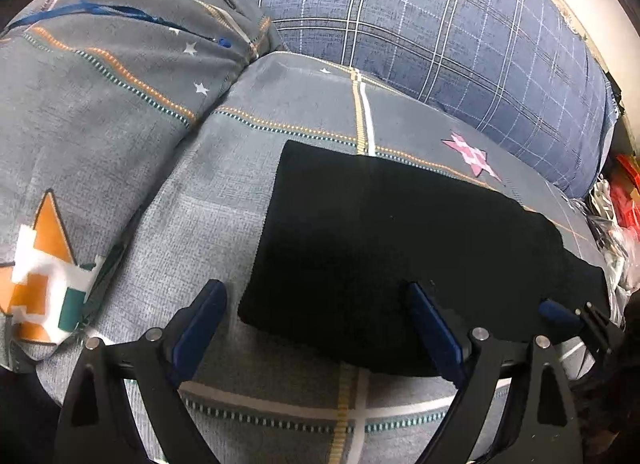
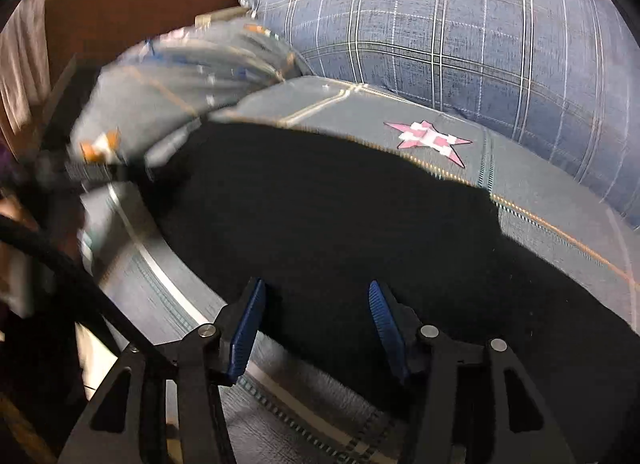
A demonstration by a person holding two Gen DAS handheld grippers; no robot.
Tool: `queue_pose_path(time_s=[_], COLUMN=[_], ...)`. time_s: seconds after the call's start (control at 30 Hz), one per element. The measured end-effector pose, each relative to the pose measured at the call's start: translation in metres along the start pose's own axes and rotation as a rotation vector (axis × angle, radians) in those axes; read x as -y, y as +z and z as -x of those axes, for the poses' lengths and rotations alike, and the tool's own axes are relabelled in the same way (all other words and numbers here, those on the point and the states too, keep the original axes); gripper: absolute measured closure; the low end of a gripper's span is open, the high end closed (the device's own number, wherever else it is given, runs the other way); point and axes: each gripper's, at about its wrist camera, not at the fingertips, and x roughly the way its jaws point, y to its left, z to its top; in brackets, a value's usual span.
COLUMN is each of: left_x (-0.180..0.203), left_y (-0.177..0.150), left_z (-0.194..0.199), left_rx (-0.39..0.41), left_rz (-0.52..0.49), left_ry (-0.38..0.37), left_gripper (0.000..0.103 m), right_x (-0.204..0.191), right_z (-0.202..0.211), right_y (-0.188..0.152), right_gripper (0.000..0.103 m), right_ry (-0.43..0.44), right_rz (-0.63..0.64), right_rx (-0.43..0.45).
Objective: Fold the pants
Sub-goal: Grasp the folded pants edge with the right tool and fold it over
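Black pants (image 1: 384,248), folded, lie flat on the bed (image 1: 200,223), long axis running left–right. Left tongs (image 1: 316,304) and right tongs (image 2: 316,304) gape apart, apparently gripping nothing.

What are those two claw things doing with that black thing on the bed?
A person is folding black pants on a grey patterned bedspread, using a gripper in each hand. The pants lie flat in a folded shape. The left gripper is open over one end, and the right gripper is open over the other. Neither is gripping the cloth. A blue plaid pillow sits behind.
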Motion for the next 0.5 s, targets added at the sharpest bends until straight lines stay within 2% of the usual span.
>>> queue_pose_path(time_s=[0.03, 0.1, 0.33, 0.5], left_x=[0.002, 0.007, 0.032, 0.062], left_y=[-0.001, -0.001, 0.002, 0.007], left_z=[0.002, 0.008, 0.021, 0.021], left_rx=[0.006, 0.024, 0.068, 0.081], left_rz=[-0.005, -0.023, -0.099, -0.154], left_ry=[0.001, 0.004, 0.027, -0.017], left_gripper=[0.012, 0.012, 0.012, 0.012], right_x=[-0.004, -0.008, 0.008, 0.031], right_z=[0.0, 0.001, 0.016, 0.033], right_y=[-0.002, -0.003, 0.002, -0.006], right_gripper=[0.038, 0.028, 0.028, 0.028], right_ry=[-0.003, 0.02, 0.055, 0.011], right_rz=[0.012, 0.017, -0.07, -0.145], right_rx=[-0.009, -0.023, 0.0, 0.013])
